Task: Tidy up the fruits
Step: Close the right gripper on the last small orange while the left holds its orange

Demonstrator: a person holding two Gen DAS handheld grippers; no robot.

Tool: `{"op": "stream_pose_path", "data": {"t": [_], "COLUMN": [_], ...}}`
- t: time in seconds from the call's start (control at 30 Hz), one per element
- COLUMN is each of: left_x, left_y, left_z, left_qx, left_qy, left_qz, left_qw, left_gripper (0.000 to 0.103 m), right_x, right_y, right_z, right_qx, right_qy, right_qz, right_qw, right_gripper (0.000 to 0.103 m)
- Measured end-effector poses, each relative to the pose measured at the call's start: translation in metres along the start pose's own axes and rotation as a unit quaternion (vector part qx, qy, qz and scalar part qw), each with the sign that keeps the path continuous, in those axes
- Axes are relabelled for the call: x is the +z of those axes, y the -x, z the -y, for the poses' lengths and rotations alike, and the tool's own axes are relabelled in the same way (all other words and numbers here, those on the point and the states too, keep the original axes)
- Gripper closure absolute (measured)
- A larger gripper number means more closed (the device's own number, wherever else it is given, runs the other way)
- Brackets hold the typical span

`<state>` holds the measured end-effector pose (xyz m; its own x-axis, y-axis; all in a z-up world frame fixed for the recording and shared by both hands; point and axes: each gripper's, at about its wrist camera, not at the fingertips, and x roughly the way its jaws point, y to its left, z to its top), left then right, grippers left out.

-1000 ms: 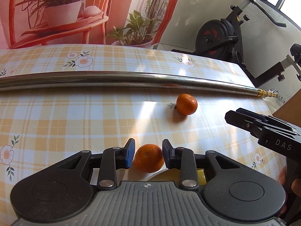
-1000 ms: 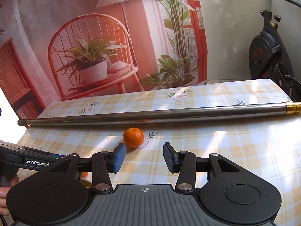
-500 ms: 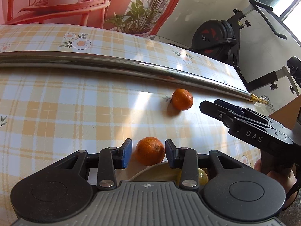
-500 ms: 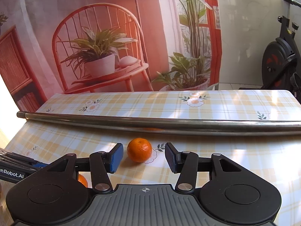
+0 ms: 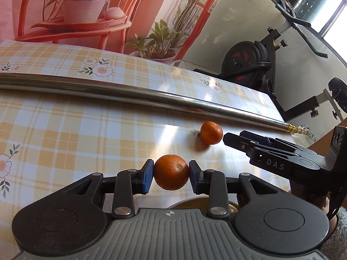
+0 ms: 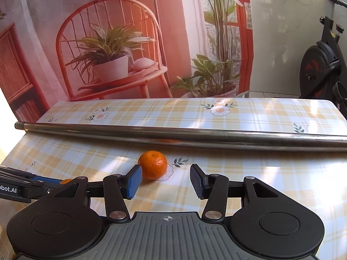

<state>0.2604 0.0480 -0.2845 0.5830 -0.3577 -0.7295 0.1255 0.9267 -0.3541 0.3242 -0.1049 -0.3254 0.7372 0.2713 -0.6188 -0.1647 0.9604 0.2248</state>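
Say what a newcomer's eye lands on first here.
First the orange pinched between the blue pads of the left tongs, low in the middle of the left wrist view. Next the second orange on the checked tablecloth, just ahead of the open right tongs and nearer their left pad. Behind both, a long steel pole lies across the table.

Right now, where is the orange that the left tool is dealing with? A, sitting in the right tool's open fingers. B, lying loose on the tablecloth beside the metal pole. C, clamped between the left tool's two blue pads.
C: in the left wrist view the orange sits between the left tool's blue pads, both touching it, while the right tool stands open near a second orange on the tablecloth.
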Motion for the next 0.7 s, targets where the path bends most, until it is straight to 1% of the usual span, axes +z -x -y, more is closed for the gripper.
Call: {"op": "stream_pose_path", "data": {"t": [0.13,0.23,0.33,0.4,0.43,0.47,0.5,0.57,0.7], "left_x": [0.001,-0.001,-0.005,-0.008,-0.009,-0.011,-0.012,-0.016,-0.021], "left_y": [0.016,0.026,0.035,0.039,0.041,0.043,0.046,0.050,0.061], "left_z": [-0.003,-0.004,-0.003,-0.001,-0.001,0.000,0.002,0.004,0.005], "left_qx": [0.010,0.011,0.008,0.006,0.006,0.009,0.012,0.014,0.005], "left_qy": [0.003,-0.002,-0.007,-0.012,-0.015,-0.019,-0.025,-0.033,-0.033], "left_qz": [0.020,0.030,0.034,0.036,0.039,0.041,0.045,0.051,0.054], "left_qw": [0.9997,0.9995,0.9994,0.9993,0.9991,0.9989,0.9986,0.9981,0.9980], "left_gripper": [0.066,0.066,0.066,0.066,0.066,0.066,0.066,0.066,0.066], "right_x": [0.005,0.009,0.013,0.013,0.013,0.012,0.011,0.010,0.006], "right_y": [-0.013,-0.023,-0.034,-0.042,-0.044,-0.046,-0.046,-0.042,-0.022], "right_z": [-0.005,-0.014,-0.020,-0.025,-0.025,-0.025,-0.026,-0.026,-0.028], "right_qx": [0.011,0.014,0.004,0.001,0.003,0.007,0.007,0.014,0.013], "right_qy": [0.001,0.017,0.032,0.041,0.041,0.039,0.037,0.033,0.034], "right_qz": [-0.003,-0.010,-0.020,-0.034,-0.038,-0.041,-0.042,-0.040,-0.023], "right_qw": [1.000,1.000,0.999,0.999,0.998,0.998,0.998,0.999,0.999], "right_gripper": [0.057,0.057,0.058,0.058,0.060,0.065,0.069,0.069,0.069]}}
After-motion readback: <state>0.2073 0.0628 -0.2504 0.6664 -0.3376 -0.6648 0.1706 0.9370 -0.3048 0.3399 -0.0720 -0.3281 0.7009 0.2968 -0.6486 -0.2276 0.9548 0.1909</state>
